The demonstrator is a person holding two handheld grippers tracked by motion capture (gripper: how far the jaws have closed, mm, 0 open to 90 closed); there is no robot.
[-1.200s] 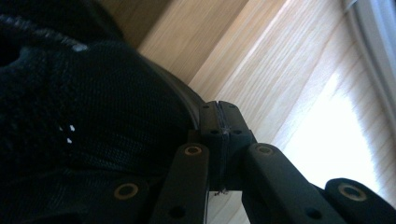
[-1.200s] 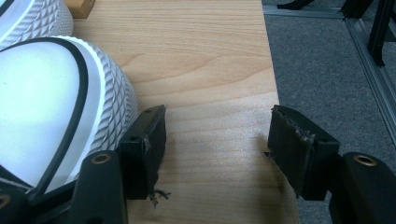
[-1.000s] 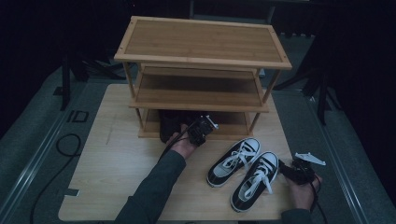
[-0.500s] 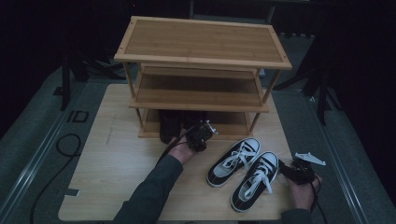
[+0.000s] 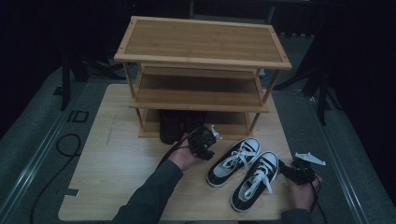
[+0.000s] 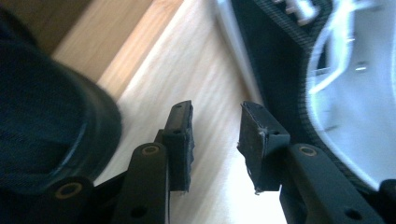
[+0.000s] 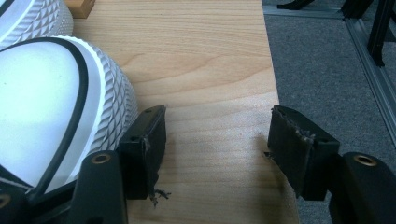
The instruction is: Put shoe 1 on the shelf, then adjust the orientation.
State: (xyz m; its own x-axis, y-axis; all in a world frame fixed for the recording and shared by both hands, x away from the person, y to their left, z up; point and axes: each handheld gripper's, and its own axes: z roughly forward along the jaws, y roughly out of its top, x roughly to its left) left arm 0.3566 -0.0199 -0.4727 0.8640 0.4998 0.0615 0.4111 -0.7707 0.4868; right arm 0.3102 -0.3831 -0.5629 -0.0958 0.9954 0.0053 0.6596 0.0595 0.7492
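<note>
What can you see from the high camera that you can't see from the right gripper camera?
The high view alone shows the wooden shoe rack, the dark shoes on its bottom shelf, the sneakers' white laces, and the left gripper. The right gripper view alone shows, up close, the bumpy tread pattern on a sneaker's white toe and the right gripper with its jaws apart and empty. Both show the sneakers and the wooden table.

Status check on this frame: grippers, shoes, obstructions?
Left gripper open, empty. Right gripper open beside sneakers. Dark shoes on rack bottom shelf. Nothing blocking.
</note>
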